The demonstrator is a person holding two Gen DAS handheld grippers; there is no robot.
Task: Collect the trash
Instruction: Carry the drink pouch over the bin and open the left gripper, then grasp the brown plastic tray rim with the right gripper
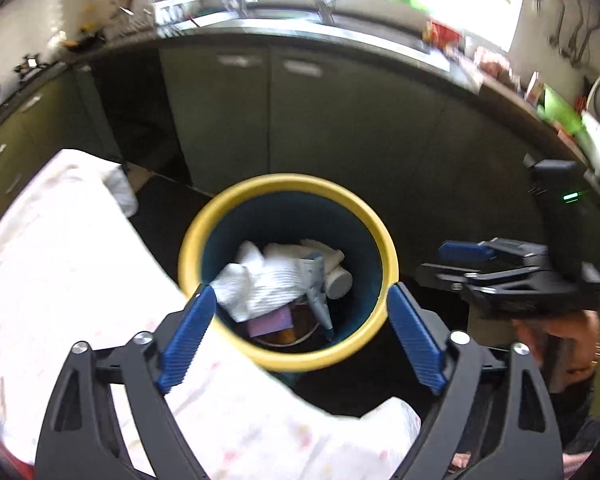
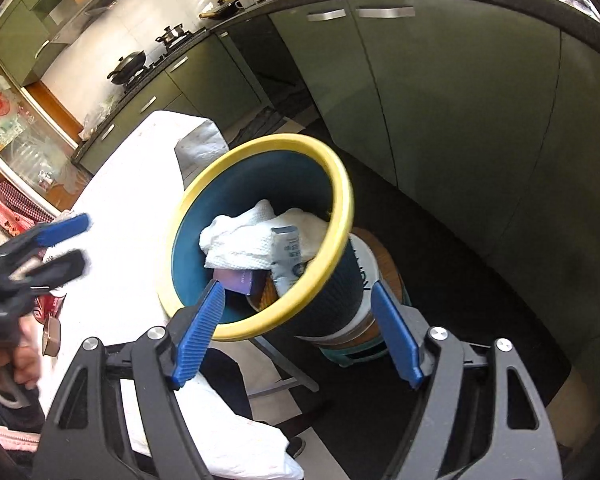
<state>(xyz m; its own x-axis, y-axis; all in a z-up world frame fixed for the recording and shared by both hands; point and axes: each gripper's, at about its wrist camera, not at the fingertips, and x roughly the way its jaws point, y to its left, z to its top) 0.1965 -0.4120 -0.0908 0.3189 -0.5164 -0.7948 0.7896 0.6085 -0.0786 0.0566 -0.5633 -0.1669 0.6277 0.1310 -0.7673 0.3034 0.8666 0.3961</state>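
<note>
At the left of the left wrist view lies the white-covered table (image 1: 60, 240); the yellow-rimmed bin (image 1: 288, 184) fills the middle, dead ahead of the left gripper (image 1: 300, 300), whose spread jaws hold nothing. Paper towels (image 1: 268, 280) and a pale tube (image 1: 316, 292), long axis pointing toward the camera, already lie inside. At right, the right gripper (image 1: 460, 264) hangs beside the bin, also released. The right wrist view adds a red can (image 2: 46, 306), possibly trash, at lower left under the left gripper, the nearer one.
</note>
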